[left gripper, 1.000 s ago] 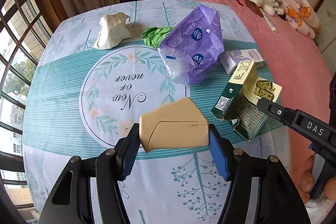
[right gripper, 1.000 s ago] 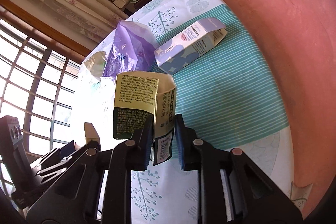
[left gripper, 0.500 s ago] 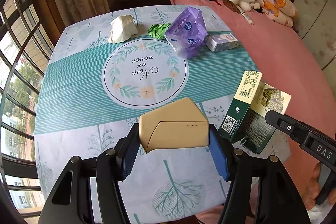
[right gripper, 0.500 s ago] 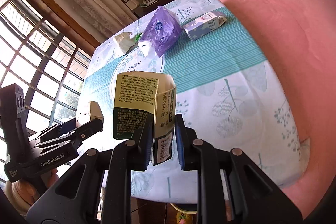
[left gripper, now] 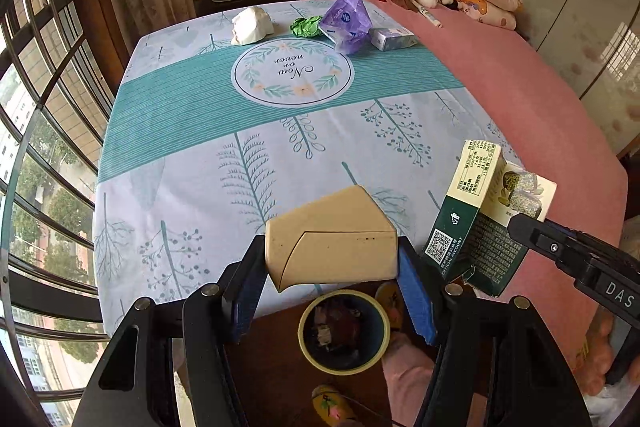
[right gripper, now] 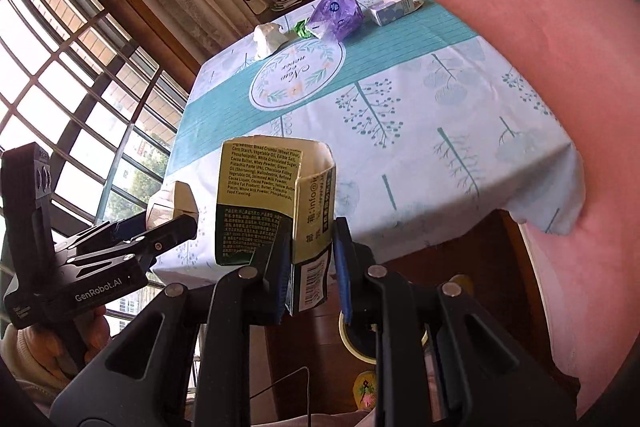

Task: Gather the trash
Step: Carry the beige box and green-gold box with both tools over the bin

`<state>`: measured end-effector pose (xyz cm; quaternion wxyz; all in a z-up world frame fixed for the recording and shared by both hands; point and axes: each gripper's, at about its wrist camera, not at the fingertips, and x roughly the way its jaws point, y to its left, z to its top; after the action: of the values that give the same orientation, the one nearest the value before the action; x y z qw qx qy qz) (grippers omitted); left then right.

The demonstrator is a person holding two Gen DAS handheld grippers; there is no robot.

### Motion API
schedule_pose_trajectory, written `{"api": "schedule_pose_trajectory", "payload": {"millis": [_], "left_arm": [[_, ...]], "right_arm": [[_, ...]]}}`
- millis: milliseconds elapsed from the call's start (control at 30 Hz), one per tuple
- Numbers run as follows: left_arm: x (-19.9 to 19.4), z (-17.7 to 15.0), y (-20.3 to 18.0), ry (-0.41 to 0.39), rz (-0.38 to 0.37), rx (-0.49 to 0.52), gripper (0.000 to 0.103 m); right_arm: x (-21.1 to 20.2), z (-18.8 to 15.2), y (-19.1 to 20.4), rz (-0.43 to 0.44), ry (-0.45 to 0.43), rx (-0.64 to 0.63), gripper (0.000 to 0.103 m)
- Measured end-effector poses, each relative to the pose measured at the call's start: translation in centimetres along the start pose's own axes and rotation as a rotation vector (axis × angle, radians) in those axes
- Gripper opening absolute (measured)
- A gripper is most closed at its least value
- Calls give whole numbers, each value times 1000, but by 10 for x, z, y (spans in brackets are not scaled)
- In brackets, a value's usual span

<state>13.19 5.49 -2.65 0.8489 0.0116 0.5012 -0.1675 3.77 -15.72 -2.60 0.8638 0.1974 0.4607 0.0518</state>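
Left wrist: left hand-held gripper [left gripper: 332, 263] pinches tan box [left gripper: 332, 239] just above bin [left gripper: 344, 331], off tabletop [left gripper: 224, 163]. Right wrist: right hand-held gripper [right gripper: 308, 259] pinches green carton [right gripper: 276, 203]. Carry step done; next, release both over bin.
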Motion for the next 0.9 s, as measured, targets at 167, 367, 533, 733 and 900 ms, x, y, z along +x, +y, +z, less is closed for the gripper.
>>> {"api": "schedule_pose_trajectory", "payload": {"millis": [167, 367, 533, 733, 900], "left_arm": [[-10, -43, 6, 39, -29, 1, 63], [-1, -80, 2, 95, -58, -21, 63], [18, -110, -9, 154, -61, -19, 63], [70, -152, -25, 257, -43, -7, 63], [126, -184, -32, 307, -31, -12, 63]], "right_arm": [[-3, -43, 15, -32, 66, -29, 17], [6, -81, 17, -80, 158, -72, 17], [24, -107, -5, -109, 229, -43, 17], [69, -150, -51, -155, 323, 32, 17], [120, -187, -95, -202, 380, 92, 17]]}}
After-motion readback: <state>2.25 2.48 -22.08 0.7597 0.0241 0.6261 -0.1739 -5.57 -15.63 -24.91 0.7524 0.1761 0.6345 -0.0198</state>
